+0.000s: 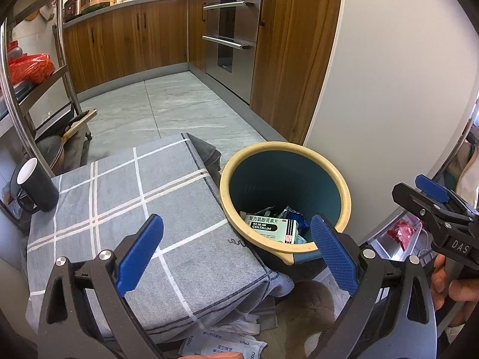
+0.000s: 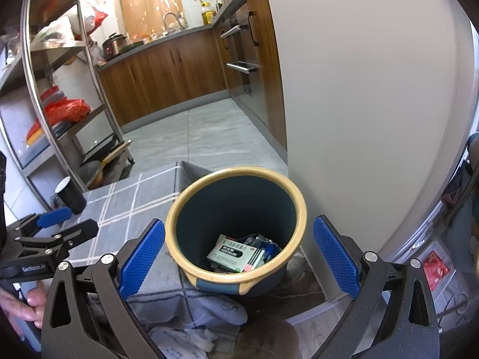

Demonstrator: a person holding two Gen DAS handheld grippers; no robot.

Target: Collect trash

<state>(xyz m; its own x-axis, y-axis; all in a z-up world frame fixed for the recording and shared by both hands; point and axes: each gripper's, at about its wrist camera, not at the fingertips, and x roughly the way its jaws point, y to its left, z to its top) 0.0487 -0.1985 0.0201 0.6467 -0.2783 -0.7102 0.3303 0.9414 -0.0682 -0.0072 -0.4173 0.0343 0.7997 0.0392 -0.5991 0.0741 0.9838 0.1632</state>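
Note:
A teal trash bin with a cream rim (image 1: 344, 188) (image 2: 299, 209) stands on the floor beside a cloth-covered table. Inside lie a green medicine box (image 1: 271, 226) (image 2: 232, 252) and some crumpled wrappers (image 1: 295, 217) (image 2: 263, 243). My left gripper (image 1: 236, 254) hangs open above the table's right edge and the bin's near rim, nothing between its blue pads. My right gripper (image 2: 239, 254) is open too, its jaws straddling the bin from above. Each gripper shows in the other's view, the right gripper (image 1: 431, 197) at the right and the left gripper (image 2: 57, 227) at the left.
A grey checked cloth (image 1: 134, 209) (image 2: 125, 203) covers the table, with a black mug (image 1: 36, 185) (image 2: 70, 194) at its far left corner. White packets (image 1: 218, 344) lie on the floor below. A white fridge door (image 1: 389, 89) rises right of the bin. Steel shelves (image 2: 60, 89) stand left.

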